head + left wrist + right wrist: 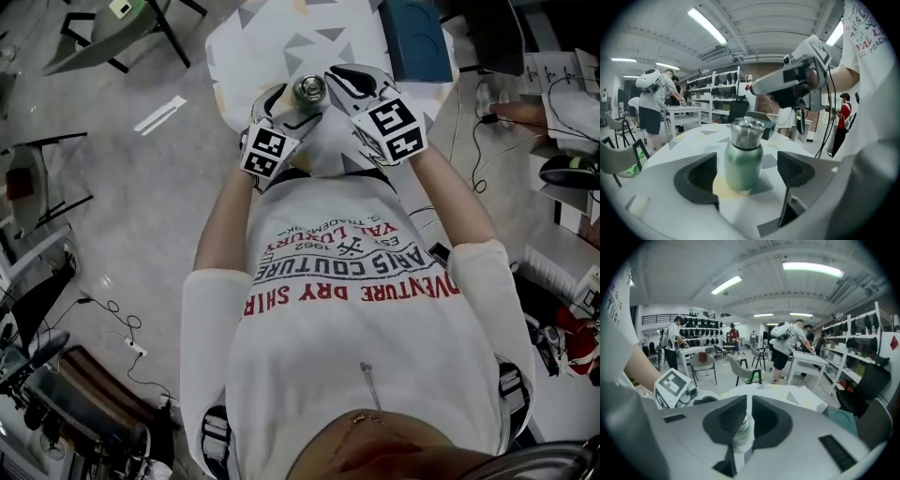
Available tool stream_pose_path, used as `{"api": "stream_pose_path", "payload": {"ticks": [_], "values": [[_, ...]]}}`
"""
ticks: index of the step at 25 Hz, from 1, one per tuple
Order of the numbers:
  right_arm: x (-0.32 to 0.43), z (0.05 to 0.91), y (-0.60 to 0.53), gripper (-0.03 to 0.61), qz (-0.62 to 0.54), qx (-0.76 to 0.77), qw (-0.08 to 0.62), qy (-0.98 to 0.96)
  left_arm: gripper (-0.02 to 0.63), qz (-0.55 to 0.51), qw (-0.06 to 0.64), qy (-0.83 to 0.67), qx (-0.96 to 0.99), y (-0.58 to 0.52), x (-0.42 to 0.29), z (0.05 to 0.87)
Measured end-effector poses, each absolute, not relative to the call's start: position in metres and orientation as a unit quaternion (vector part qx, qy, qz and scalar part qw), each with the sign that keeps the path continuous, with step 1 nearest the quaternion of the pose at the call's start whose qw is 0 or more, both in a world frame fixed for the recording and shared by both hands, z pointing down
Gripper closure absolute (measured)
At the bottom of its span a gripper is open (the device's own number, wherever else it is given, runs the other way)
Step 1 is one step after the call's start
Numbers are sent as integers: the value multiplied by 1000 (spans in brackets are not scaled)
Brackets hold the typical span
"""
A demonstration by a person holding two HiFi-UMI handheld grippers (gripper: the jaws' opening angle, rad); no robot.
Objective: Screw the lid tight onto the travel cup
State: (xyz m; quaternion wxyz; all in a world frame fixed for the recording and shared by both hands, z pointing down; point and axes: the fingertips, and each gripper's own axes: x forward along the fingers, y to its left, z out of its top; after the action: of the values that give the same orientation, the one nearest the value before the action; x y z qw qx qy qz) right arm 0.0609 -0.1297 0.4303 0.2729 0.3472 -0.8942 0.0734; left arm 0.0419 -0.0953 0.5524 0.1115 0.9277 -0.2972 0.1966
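Observation:
A green travel cup [309, 91] with a steel lid stands upright on the white patterned table [272, 37]. My left gripper [287, 111] is open, reaching in from the cup's near left. In the left gripper view the cup [743, 159] stands between the dark pads [696, 176] with a gap on each side. My right gripper [339, 81] hangs just right of and above the lid, its jaws drawn almost together with nothing held. In the right gripper view the cup [742, 430] shows below, through the narrow slit between the pads [726, 420].
A teal box [412, 37] lies on the table behind and right of the cup. Cables and a mouse [572, 171] crowd the right side. Grey chairs [747, 371], white benches, shelves and several people fill the room beyond the table.

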Motion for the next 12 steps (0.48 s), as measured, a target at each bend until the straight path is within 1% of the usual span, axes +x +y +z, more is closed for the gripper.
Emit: {"api": "stream_pose_path", "payload": {"ticks": [2,4,5,7,8,9,10,12], "values": [[64,424,-129,556,65,364,258,-892,206,170,98,-309,931,-92,34,530],[69,417,-129,566,78,384,234,-890,218,142,88,-326,931,-92,25,506],[72,413,-130,566,88,396,217,-888,258,131,83,-340,928,-94,18,494],[79,403,-132,568,99,413,179,-888,421,113,73,-370,919,-98,7,472],[81,397,-133,568,99,417,160,-889,440,99,70,-381,917,-100,3,461],[83,391,-133,568,95,418,144,-892,442,84,69,-389,915,-102,0,449],[85,384,-133,568,89,419,132,-894,467,71,68,-398,912,-105,-3,436],[87,372,-133,568,75,422,115,-896,560,53,58,-420,904,-111,-9,411]]}}
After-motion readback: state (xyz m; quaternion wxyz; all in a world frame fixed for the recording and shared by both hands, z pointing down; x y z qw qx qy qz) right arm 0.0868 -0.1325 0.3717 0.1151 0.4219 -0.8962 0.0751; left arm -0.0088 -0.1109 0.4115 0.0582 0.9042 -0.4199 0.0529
